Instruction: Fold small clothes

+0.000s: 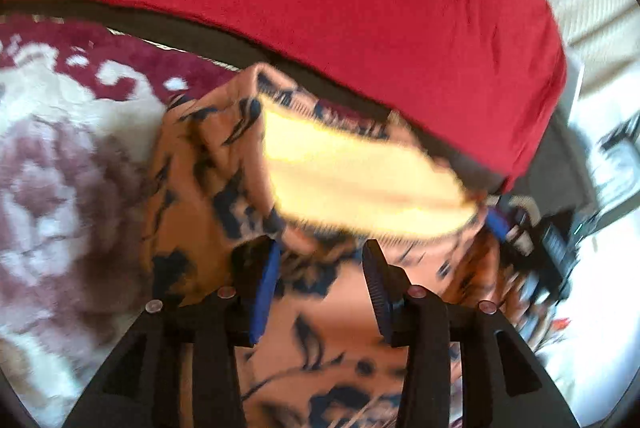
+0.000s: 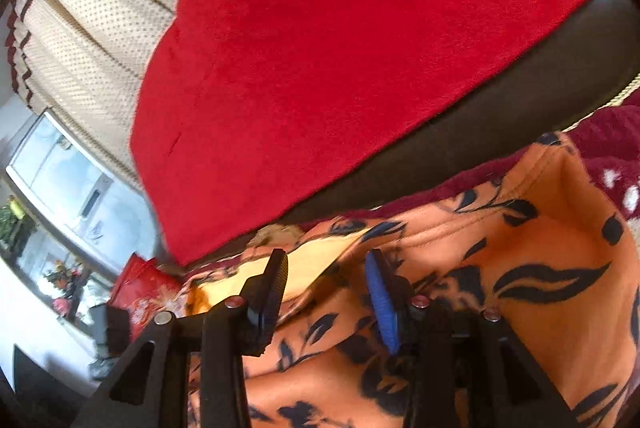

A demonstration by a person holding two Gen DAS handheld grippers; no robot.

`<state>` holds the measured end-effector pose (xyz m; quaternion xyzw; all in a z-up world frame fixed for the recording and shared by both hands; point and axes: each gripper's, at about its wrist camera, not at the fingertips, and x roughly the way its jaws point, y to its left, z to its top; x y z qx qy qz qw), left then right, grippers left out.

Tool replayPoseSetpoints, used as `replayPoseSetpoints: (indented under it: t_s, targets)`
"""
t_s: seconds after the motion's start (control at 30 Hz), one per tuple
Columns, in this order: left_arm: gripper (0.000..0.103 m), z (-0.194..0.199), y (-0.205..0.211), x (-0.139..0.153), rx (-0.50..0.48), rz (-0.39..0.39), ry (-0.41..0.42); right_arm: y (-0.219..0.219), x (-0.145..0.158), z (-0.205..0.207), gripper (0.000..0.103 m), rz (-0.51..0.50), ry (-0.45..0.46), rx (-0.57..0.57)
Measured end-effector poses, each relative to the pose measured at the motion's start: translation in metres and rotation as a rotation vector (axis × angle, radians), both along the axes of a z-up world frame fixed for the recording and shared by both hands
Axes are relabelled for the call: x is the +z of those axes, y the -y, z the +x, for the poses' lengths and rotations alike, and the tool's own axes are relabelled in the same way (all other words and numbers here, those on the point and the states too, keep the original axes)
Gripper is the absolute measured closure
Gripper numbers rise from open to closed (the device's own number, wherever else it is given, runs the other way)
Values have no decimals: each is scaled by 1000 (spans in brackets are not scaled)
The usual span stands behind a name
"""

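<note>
over the orange garment (image 1: 192, 171) — both grippers (image 1: 320, 284) (image 2: 328, 292) gape apart.

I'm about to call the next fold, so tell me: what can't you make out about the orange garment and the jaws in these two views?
- Orange garment: left wrist view is motion-blurred; its type and outline are unclear, and the lower part is cut off by the frame edge.
- Left gripper: jaws apart over the cloth; contact unclear.
- Right gripper: jaws apart; whether the fabric lies between them is unclear.

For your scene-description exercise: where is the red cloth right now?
In both wrist views the red cloth fills the upper frame, draped beyond the orange patterned garment, beside the cream curtain.
</note>
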<state>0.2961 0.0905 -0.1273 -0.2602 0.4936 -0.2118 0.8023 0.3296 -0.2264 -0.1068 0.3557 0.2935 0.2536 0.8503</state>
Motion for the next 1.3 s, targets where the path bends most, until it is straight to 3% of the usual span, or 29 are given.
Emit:
replayPoseSetpoints:
  t_s: [0.07,0.1,0.13,0.17,0.2,0.33,0.37,0.47,0.53,0.67,0.77,0.8,0.87,0.93,0.97,1.03,1.1,1.17,1.23,1.3]
  targets:
    - [60,9,-2,-3,28,-62,-13,-2,0,1,53,49,-8,26]
    - [71,13,-2,-3,46,-76,-10,0,-1,3,52,90,-13,36]
    - [93,16,-1,-2,61,-78,-1,1,-3,6,52,123,-32,44]
    - [100,15,1,1,66,-76,5,1,-5,9,52,136,-47,45]
    - [101,17,2,2,72,-77,6,2,-8,11,53,142,-60,46]
    - [101,23,-10,3,139,-158,28,1,-11,22,90,94,-100,20]
    - [101,26,-15,4,166,-199,39,1,-11,25,92,94,-101,15]
    - [101,38,-30,-3,257,-273,41,2,-7,38,93,54,-104,-23]
    - [98,45,-35,-15,307,-282,15,4,-13,53,93,55,-152,-28]
    - [97,49,-30,-21,333,-168,-11,-5,-24,71,92,9,-241,-4]
    - [72,38,-24,5,317,-89,41,1,-12,53,92,43,-196,11]
    - [65,33,-25,14,319,-61,56,6,-7,43,90,51,-188,10]
    - [62,22,-25,30,317,-11,85,9,4,26,87,50,-170,-7]
    - [43,9,-22,51,301,74,108,23,11,4,82,32,-146,-31]
    - [39,0,-19,58,297,112,126,30,14,-7,70,14,-151,-45]
    - [27,-18,-10,68,284,185,166,45,17,-36,21,-20,-152,-97]
    - [25,-35,-3,67,240,265,157,59,19,-61,20,-34,-131,-124]
    - [25,-50,-2,62,233,334,138,67,18,-81,21,-60,-175,-133]
    - [25,-61,-16,51,251,366,97,75,10,-105,20,-72,-196,-149]
    - [25,-66,-33,36,310,346,25,82,3,-117,20,-94,-222,-168]
